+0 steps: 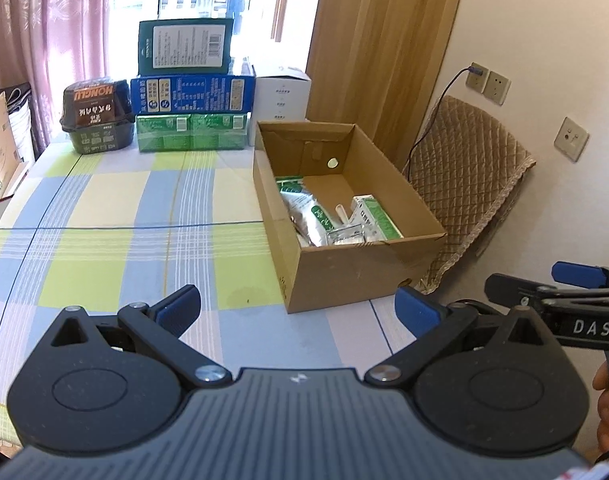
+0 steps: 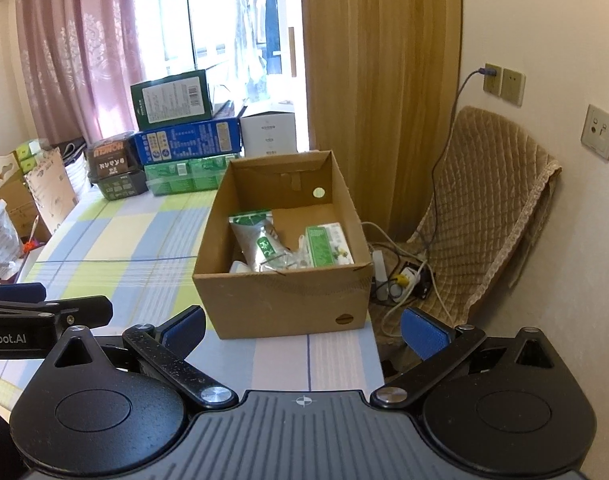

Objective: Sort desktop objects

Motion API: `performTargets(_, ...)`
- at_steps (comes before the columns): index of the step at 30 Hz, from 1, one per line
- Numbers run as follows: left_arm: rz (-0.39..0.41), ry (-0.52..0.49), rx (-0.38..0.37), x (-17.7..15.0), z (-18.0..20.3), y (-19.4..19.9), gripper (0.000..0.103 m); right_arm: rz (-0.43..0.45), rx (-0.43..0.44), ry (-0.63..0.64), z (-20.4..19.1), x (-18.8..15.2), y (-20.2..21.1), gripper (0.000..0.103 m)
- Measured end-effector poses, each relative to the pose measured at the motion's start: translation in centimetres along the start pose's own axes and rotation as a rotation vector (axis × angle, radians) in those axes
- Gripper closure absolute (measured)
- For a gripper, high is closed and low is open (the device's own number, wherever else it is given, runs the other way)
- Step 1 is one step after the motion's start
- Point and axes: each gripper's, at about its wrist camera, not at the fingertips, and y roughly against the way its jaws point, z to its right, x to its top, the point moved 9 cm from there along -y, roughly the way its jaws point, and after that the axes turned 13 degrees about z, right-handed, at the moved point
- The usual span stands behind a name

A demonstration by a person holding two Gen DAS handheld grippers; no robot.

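Note:
An open cardboard box point(image 1: 344, 272) stands at the table's right edge; it also shows in the right wrist view point(image 2: 280, 304). Inside lie a silver-and-green pouch point(image 1: 310, 210), a green-and-white carton point(image 1: 378, 216) and small clear items. The pouch point(image 2: 260, 240) and the carton point(image 2: 326, 246) show from the right wrist too. My left gripper point(image 1: 298, 312) is open and empty, above the checked tablecloth in front of the box. My right gripper point(image 2: 304, 330) is open and empty, in front of the box's near wall. The right gripper's side shows at the right of the left wrist view point(image 1: 576, 292).
Stacked at the table's far end are a dark green box point(image 1: 184, 46), a blue box point(image 1: 192, 94), green packs point(image 1: 190, 132), a dark noodle bowl point(image 1: 96, 114) and a white box point(image 1: 282, 96). A quilted chair point(image 2: 484, 216) and floor cables point(image 2: 400, 276) are right of the table.

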Motion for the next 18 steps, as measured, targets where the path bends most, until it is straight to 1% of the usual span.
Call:
performTargets(8, 0.004, -0.013, 0.006, 0.38, 0.09, 0.07, 0.001, -0.011, -0.003, 0.005, -0.11, -0.19, 0.04, 0.002)
performTargets(18, -0.021, -0.014, 0.004, -0.01, 0.03, -0.68, 0.001, -0.015, -0.006, -0.001, 0.20, -0.40, -0.17, 0.002)
